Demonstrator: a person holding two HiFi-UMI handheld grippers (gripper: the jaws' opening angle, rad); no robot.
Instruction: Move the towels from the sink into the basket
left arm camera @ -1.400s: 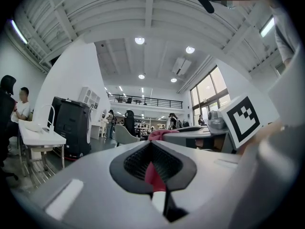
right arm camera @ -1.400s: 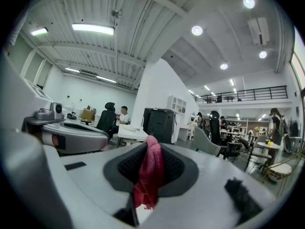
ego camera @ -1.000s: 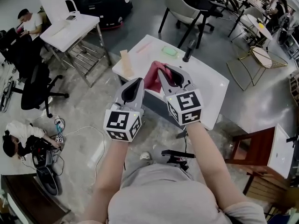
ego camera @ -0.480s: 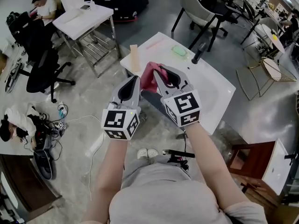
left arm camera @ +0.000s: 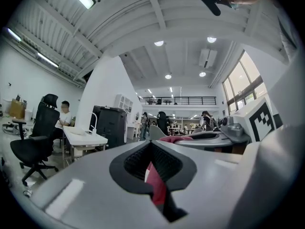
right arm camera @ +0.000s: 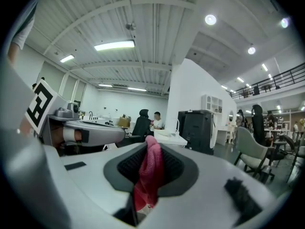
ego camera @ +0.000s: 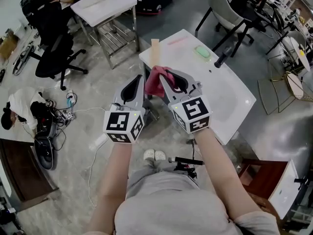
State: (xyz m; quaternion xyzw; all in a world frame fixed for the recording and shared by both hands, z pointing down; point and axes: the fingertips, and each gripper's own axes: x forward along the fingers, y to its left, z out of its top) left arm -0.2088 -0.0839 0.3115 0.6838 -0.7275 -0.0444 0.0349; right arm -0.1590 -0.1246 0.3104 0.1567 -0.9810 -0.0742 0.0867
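Observation:
A pink-red towel [ego camera: 156, 78] hangs in the air between my two grippers, above the floor just off the near left corner of the white sink counter [ego camera: 230, 89]. My right gripper [ego camera: 166, 77] is shut on a bunched fold of the towel [right arm camera: 148, 173]. Beside it, my left gripper [ego camera: 140, 82] is shut on a thin red edge of the same towel [left arm camera: 155, 182]. Both grippers point level, side by side. No basket can be made out in any view.
On the counter are a black faucet [ego camera: 221, 58], a green pad [ego camera: 203, 52] and a wooden strip [ego camera: 155, 50]. A white metal table [ego camera: 105, 6] and a black office chair [ego camera: 54, 48] stand to the left. Cables [ego camera: 73, 114] lie on the floor, and a gold wire frame [ego camera: 298, 84] stands at the right.
Both grippers have swung left together with the towel, from over the counter's front edge to just off its left corner. The grip on the towel is unchanged.

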